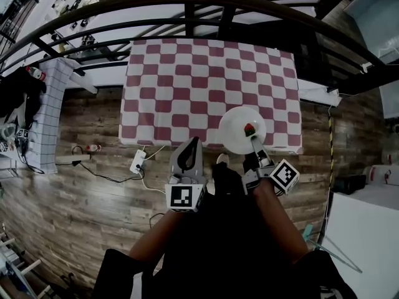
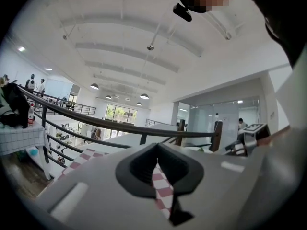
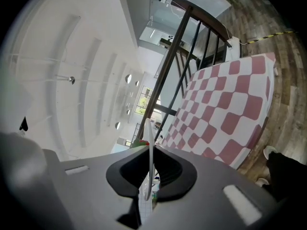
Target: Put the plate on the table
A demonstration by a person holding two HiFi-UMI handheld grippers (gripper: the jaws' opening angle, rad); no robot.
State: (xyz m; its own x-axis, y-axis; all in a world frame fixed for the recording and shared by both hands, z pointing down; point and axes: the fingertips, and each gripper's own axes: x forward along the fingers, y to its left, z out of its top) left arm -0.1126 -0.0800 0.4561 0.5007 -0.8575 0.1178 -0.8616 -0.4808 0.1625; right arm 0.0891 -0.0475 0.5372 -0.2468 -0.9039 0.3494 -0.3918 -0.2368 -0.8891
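Left gripper jaws together, empty; plate over desk's near edge, rim pinched in right gripper jaws: best keep it level, go further in, lower flat before release.

My left gripper points ahead, close to level, with its jaws pressed together and nothing between them. My right gripper tips slightly downward, its jaws clamped on the near rim of the plate, which sits edge-on between them in the right gripper view. My left forearm and right forearm reach forward side by side, grippers near each other.
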